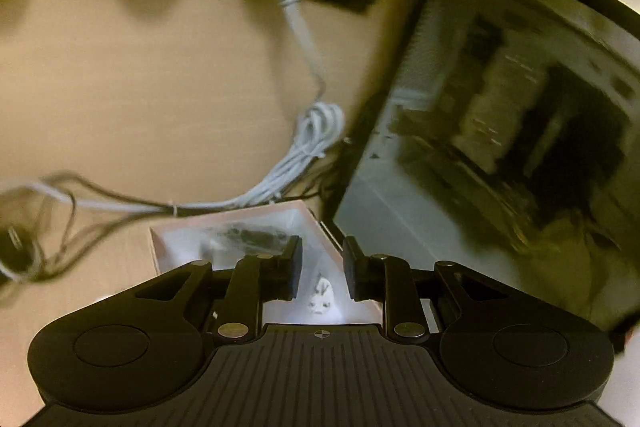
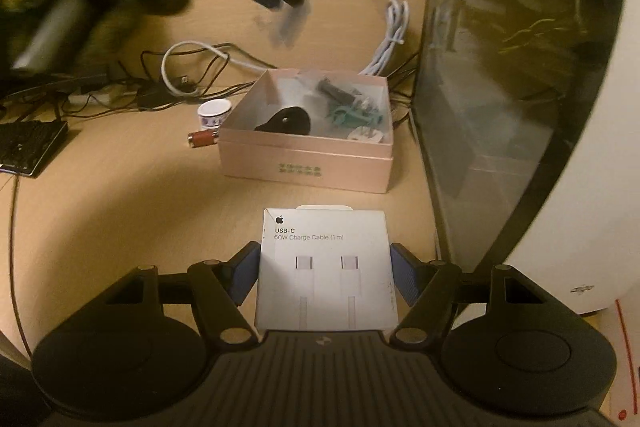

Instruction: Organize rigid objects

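A pink open box (image 2: 306, 157) sits on the wooden desk and holds several small items: a black object (image 2: 286, 121), a green piece (image 2: 348, 117) and a white plug (image 2: 366, 135). My right gripper (image 2: 325, 273) is shut on a white USB-C charge cable box (image 2: 326, 271), held in front of the pink box. My left gripper (image 1: 322, 273) is open and empty, right above the pink box (image 1: 176, 247), with the white plug (image 1: 321, 297) between its fingers. It shows blurred at upper left in the right wrist view (image 2: 288, 7).
A glass-sided PC case (image 2: 500, 67) stands at the right. White and black cables (image 2: 384, 39) lie behind the box. A small white cup (image 2: 214, 113) and a red battery (image 2: 202, 138) sit left of it. A dark flat device (image 2: 28, 147) lies far left.
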Motion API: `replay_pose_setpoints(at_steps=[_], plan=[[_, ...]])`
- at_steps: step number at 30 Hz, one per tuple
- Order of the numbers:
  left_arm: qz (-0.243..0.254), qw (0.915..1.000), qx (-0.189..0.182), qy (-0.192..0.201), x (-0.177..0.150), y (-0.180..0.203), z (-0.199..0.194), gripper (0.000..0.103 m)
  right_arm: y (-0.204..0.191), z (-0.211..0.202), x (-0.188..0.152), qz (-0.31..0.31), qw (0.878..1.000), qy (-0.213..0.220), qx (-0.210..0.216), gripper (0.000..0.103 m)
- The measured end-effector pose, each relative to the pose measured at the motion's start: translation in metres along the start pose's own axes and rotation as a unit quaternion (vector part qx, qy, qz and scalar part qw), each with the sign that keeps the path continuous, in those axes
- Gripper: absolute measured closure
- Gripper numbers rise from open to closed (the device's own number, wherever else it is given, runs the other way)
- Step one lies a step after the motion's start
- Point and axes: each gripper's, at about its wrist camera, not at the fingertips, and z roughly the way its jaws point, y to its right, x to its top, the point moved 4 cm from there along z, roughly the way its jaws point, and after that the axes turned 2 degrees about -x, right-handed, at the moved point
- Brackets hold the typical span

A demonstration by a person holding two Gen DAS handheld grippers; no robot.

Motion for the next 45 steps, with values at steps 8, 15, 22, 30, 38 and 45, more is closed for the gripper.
replay_pose_setpoints(at_steps=[8,15,22,30,38,45], plan=[[-0.102,0.9905,0.072,0.058,-0.060,-0.060,-0.047,0.078,0.007,0.013,-0.007,0.009,0.999,-0.029,-0.008,0.034],[-0.138,0.9835,0.115,-0.020,-0.167,-0.090,-0.101,0.078,0.001,0.021,0.039,-0.008,1.000,-0.012,0.022,0.034],[-0.210,0.9666,0.147,-0.009,-0.216,-0.125,-0.137,0.078,-0.005,0.039,0.185,-0.045,0.995,0.084,0.001,0.033],[-0.260,0.9496,0.175,0.009,-0.249,-0.147,-0.173,0.078,-0.052,0.128,0.213,-0.019,0.997,-0.036,0.062,0.025],[-0.288,0.9416,0.172,0.023,-0.276,-0.138,-0.202,0.078,-0.171,0.239,0.202,-0.135,0.980,-0.115,0.089,0.025],[-0.314,0.9328,0.173,0.031,-0.296,-0.140,-0.215,0.078,-0.203,0.302,0.193,-0.184,0.971,-0.150,0.037,0.036]])
